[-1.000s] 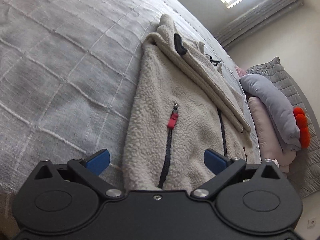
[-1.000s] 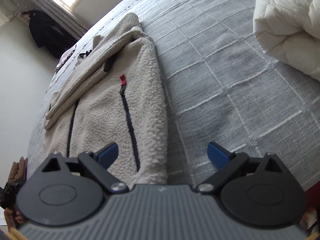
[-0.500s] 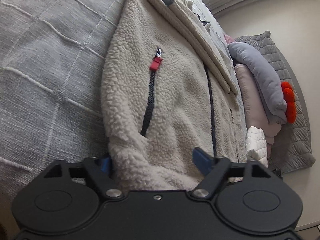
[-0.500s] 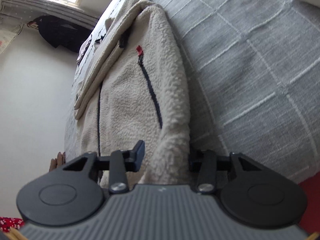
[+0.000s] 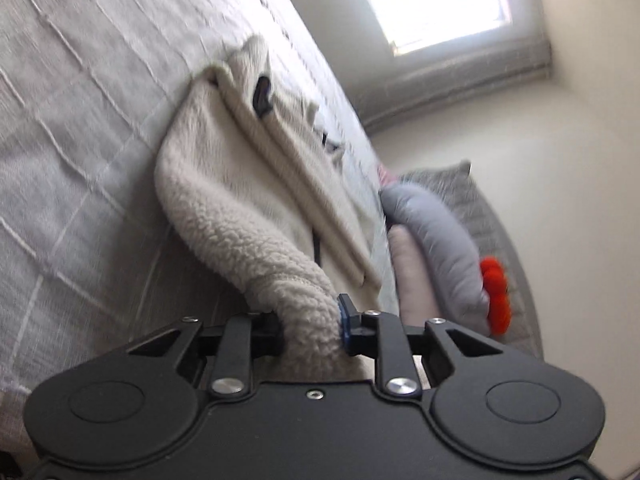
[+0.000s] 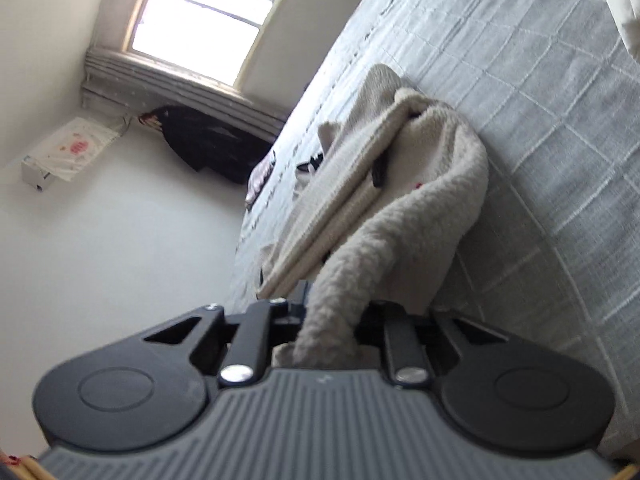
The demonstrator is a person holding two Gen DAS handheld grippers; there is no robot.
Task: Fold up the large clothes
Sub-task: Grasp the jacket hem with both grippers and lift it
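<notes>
Fingers of left gripper [image 5: 310, 330] closing, pinching bunched hem of cream fleece jacket [image 5: 248, 184]. Right gripper [image 6: 329, 334] clamped on other hem corner. Jacket lies folded on grey quilted bedspread [image 5: 68, 128], gripped ends lifted. Pillows [image 5: 436, 236] beyond, right side.

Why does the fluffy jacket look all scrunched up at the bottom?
Nothing is wrong. The left gripper is closing on the jacket hem, and the right gripper is shut on it too, so the fleece bunches into ropes there. The rest lies on the bed.
</notes>
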